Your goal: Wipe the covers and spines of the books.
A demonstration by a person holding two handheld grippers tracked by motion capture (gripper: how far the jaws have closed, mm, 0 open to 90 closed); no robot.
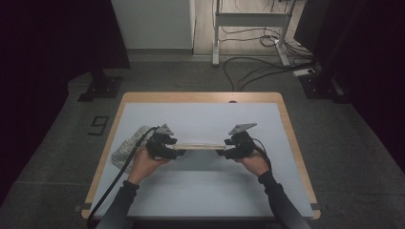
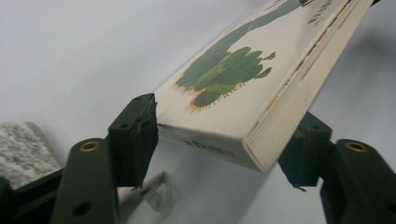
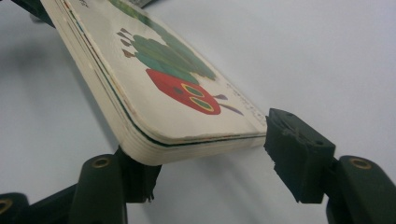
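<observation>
Between both hand-held grippers (image 1: pixel 198 147) | board book (image 1: pixel 199 146) lies crosswise | jaws part-open, loosening.

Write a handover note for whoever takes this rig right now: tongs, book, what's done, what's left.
Left tongs: around one end of the caterpillar picture book; one pad touches its edge, grip unclear.
Right tongs: open around the other end, with a gap at one pad.
Book: closed, spanning between both tongs over the middle of the table; a grey speckled cloth lies to its left.
Done: book apparently brought to mid-table.
Left: probably ease both tongs off the book.
</observation>
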